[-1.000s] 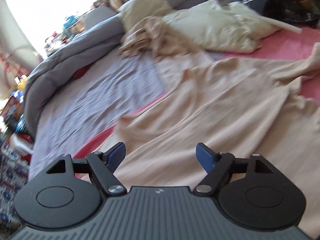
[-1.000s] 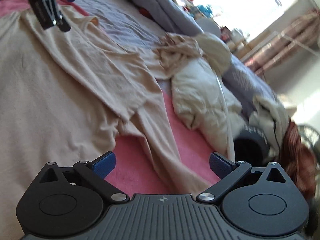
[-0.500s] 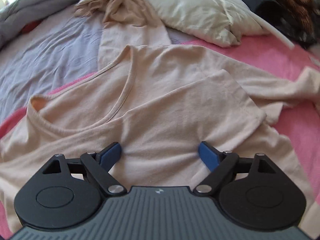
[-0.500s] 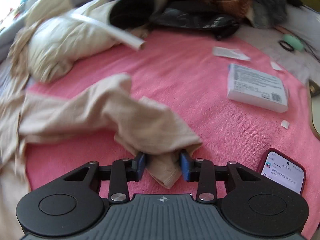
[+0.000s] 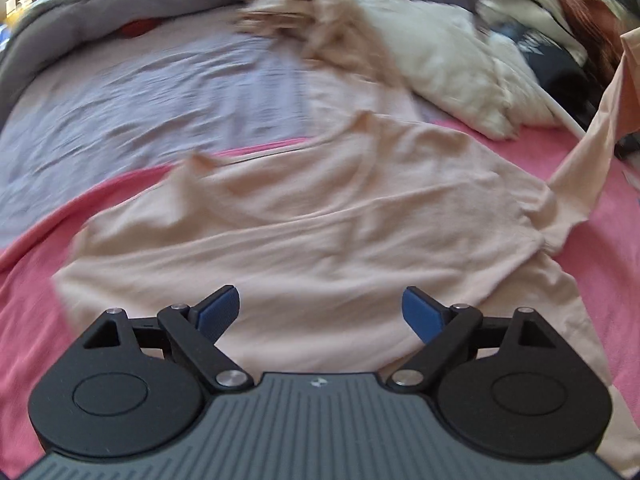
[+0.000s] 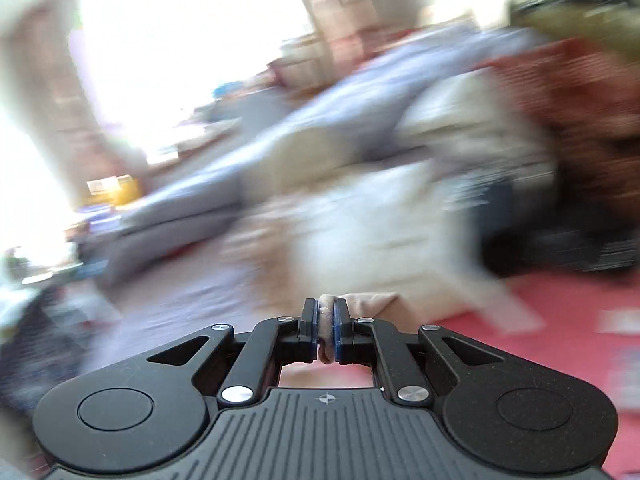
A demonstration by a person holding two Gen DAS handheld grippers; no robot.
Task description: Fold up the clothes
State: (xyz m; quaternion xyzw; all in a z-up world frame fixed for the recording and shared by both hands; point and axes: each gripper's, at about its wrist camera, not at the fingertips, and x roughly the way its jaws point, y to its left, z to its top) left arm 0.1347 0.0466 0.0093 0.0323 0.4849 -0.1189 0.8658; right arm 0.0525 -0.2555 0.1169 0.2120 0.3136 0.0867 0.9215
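Note:
A peach long-sleeved shirt (image 5: 320, 236) lies spread on a pink blanket (image 5: 36, 280) on the bed. My left gripper (image 5: 320, 312) is open and empty just above the shirt's body. The shirt's right sleeve (image 5: 600, 128) rises up and off to the right. My right gripper (image 6: 326, 336) is shut on the end of that sleeve (image 6: 360, 300), held up in the air; the right wrist view is heavily blurred.
A crumpled beige garment (image 5: 320, 20) and a white pile (image 5: 452, 64) lie beyond the shirt. A lilac sheet (image 5: 160, 96) and grey duvet (image 5: 80, 12) are at the left. Dark clothes (image 5: 560, 68) sit at the far right.
My right gripper, shut on the sleeve end, has lifted it off the blanket and swung up. My left gripper has drawn back a little over the shirt, still open.

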